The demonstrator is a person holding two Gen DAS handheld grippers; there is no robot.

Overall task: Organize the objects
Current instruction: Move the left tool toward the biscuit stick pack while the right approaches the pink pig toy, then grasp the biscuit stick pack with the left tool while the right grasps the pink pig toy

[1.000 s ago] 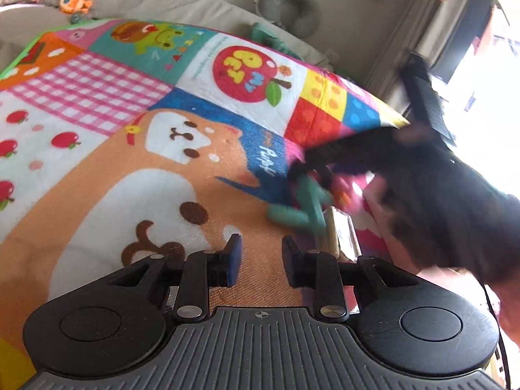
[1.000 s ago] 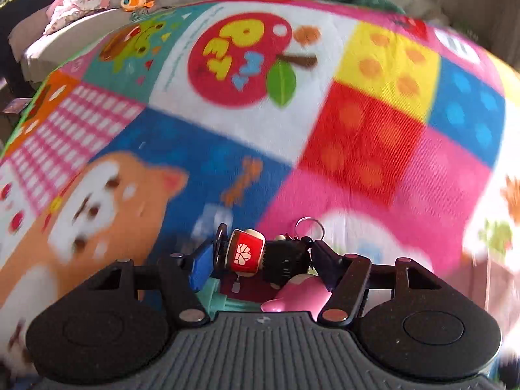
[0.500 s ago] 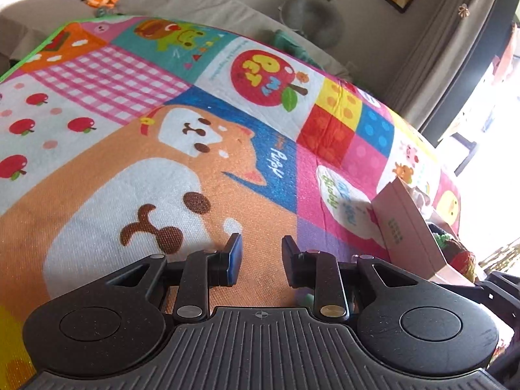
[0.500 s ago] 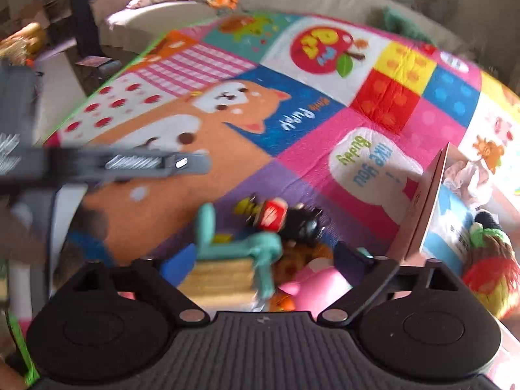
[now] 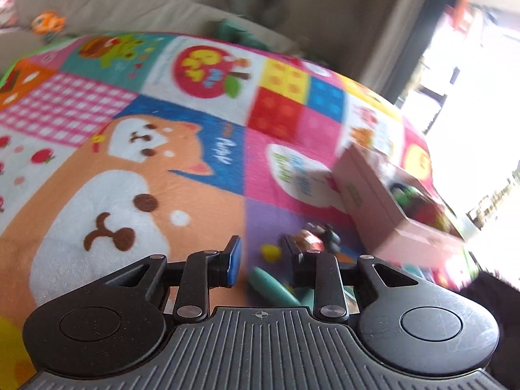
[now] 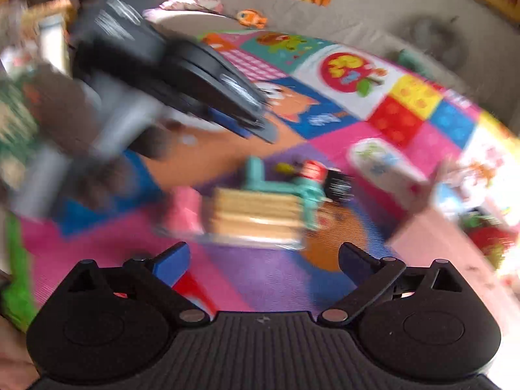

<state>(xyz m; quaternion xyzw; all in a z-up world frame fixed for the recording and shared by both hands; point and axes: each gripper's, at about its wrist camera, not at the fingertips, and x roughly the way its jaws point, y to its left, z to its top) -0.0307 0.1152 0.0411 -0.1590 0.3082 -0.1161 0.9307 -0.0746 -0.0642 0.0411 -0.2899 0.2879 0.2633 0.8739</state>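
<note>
Both views are blurred by motion. A tan wooden block with a teal clamp-like toy lies on the colourful play mat, with a red and black keychain toy just behind it. My right gripper is open and empty, held above and short of these. My left gripper is open and empty; between its fingers I see the teal toy and the red and black toy. The left gripper also shows in the right wrist view, up left.
An open pink box with toys inside stands on the mat at the right; it also shows in the right wrist view. A grey sofa with plush toys runs along the back.
My right gripper has let go of the toys and pulled back and up; they now lie on the mat. My left gripper has swung toward the toy pile.
</note>
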